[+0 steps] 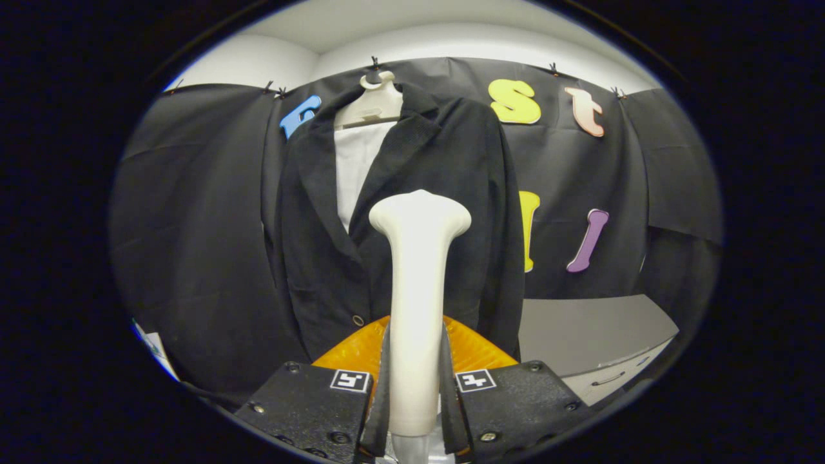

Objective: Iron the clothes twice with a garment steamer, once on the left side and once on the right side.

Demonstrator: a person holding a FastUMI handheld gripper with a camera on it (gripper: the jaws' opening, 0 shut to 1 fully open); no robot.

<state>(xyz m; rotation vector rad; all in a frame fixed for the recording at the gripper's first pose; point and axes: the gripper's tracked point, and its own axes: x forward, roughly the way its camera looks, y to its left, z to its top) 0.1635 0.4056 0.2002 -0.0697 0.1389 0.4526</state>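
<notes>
A black jacket [425, 193] hangs on a white hanger [372, 103] against the booth's wall, over a white shirt front [353, 167]. My gripper [416, 380] is shut on the handle of the white garment steamer [417, 270], both fingers pressing its sides. The steamer stands upright between the fingers, and its flared head sits in front of the jacket's right half, about mid-chest height. I cannot tell if the head touches the cloth. A brass button [357, 320] shows low on the jacket's front, left of the handle.
An orange ribbed part [351, 351] lies just behind the fingers, below the jacket's hem. A grey cabinet top [593, 328] with a drawer handle stands at the lower right. Black cloth hangs on both sides of the jacket.
</notes>
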